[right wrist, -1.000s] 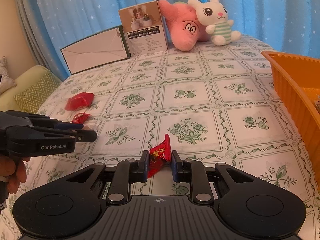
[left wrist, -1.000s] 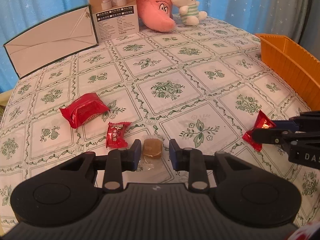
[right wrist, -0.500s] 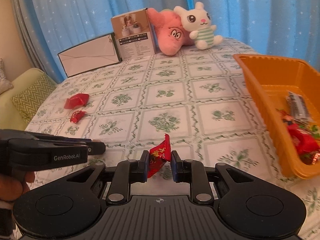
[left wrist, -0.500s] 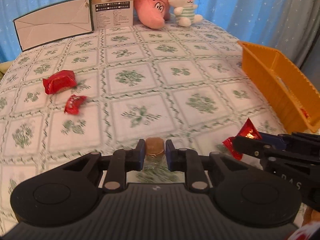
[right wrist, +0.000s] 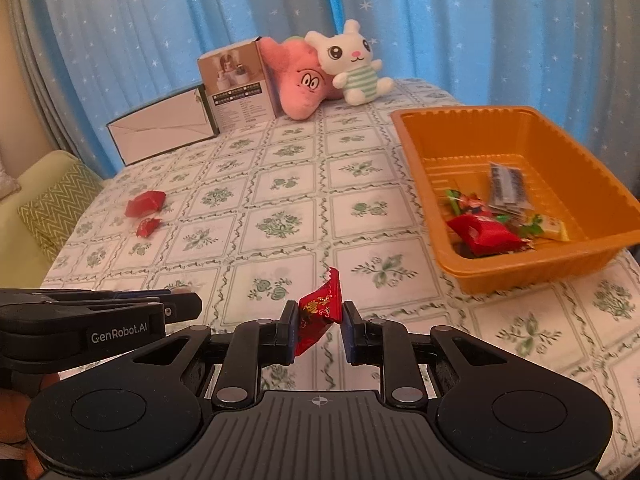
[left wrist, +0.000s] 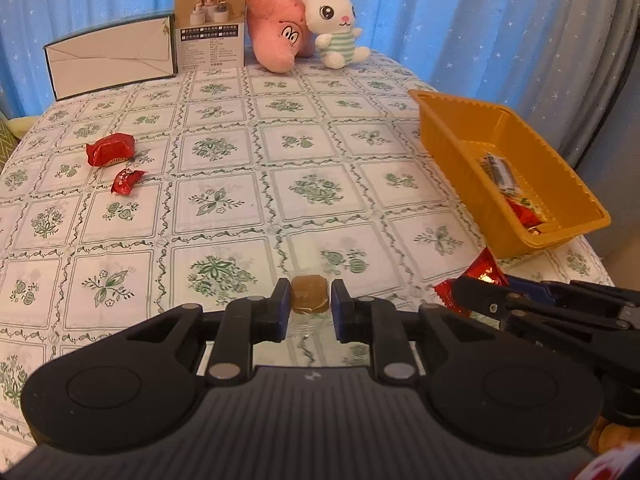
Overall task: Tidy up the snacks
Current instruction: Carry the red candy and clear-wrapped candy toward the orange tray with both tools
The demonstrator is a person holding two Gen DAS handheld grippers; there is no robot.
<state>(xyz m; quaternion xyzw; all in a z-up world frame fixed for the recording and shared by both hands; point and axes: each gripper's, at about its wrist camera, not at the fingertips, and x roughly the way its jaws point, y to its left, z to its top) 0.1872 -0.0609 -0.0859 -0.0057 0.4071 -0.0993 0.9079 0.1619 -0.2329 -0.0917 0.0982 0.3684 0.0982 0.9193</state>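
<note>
Both grippers moved off the pickup spot toward the orange tray (right wrist: 516, 276), each carrying a snack.
Left gripper (left wrist: 309, 305) was clamped on the brown candy (left wrist: 309, 299); right gripper (right wrist: 320, 320) pinched the red packet (right wrist: 320, 308). Carry step; next likely called for release over the tray.

Tablecloth (left wrist: 224, 92) — white, green floral squares. Tray (right wrist: 520, 276) — orange. Curtain (right wrist: 160, 20) — blue, white stars. Held candy (left wrist: 309, 299) brown; held wrapper (right wrist: 320, 308) red.

"GenRobot.AI" — white lettering on left gripper (right wrist: 188, 307)
</note>
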